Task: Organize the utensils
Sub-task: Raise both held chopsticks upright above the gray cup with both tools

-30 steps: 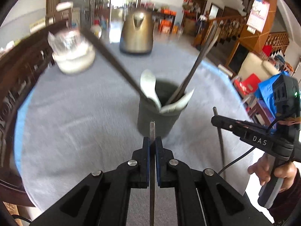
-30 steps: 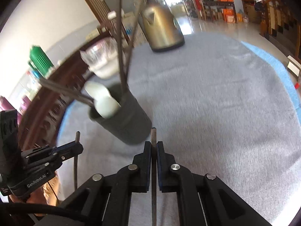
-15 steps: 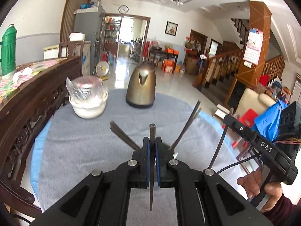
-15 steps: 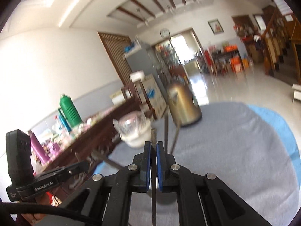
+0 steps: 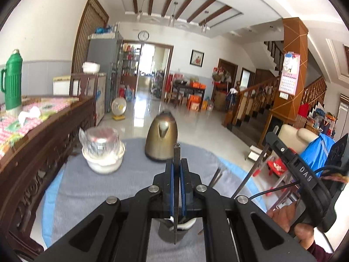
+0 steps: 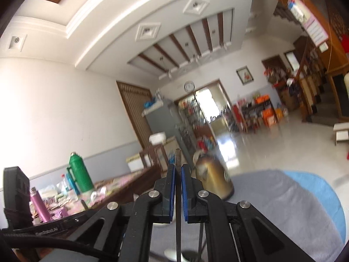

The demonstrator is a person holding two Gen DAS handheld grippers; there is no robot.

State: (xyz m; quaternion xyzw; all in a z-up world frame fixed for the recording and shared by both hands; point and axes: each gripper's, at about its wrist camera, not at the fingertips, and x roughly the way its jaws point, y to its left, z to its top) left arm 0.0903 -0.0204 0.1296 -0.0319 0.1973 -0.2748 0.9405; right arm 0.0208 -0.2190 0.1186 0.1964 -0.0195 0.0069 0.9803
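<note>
Pinching, left gripper [image 5: 177, 187]: jaws pressed together on a thin dark chopstick [image 5: 176, 194] running upright between the blue pads, lower tip hanging free.
Holder [image 5: 174, 232]: dark cup sat directly below that tip, mostly hidden behind the jaws, white spoon [image 5: 185, 224] peeking at its rim.
Right gripper [image 6: 178, 193]: likewise clamped on a second chopstick [image 6: 178, 196], long axis near vertical.
Nearer hand: judged the left, its stick already hung over the cup mouth.
Table [image 5: 109, 187]: grey cloth, white bowl [image 5: 104, 163] and brass kettle [image 5: 161, 142] well beyond the cup.
</note>
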